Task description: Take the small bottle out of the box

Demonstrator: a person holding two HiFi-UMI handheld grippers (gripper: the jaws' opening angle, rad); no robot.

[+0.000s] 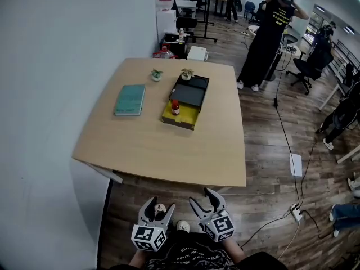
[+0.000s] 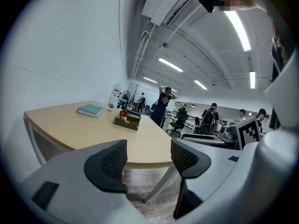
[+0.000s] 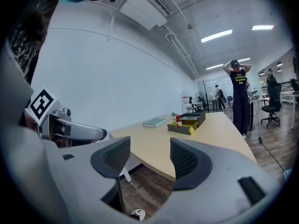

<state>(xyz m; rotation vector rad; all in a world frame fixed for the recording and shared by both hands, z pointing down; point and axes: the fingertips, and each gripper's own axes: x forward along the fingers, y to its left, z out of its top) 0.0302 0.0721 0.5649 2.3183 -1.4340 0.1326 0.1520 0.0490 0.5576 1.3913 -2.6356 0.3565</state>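
A wooden table (image 1: 169,148) holds one open box (image 1: 179,121) with a yellow inside and a dark lid. One small bottle (image 1: 175,107) with a red cap stands upright in the yellow part. One teal book (image 1: 130,99) lies left of the box, and two small potted plants (image 1: 156,75) (image 1: 187,74) stand behind it. Two grippers are held well short of the table: the left gripper (image 1: 156,207) and the right gripper (image 1: 202,198) both have their jaws wide apart, with nothing between them. One person (image 1: 267,38) stands beyond the table.

Small bottle (image 1: 175,107) label too small to read, person's torso (image 1: 191,257) cut off at bottom edge
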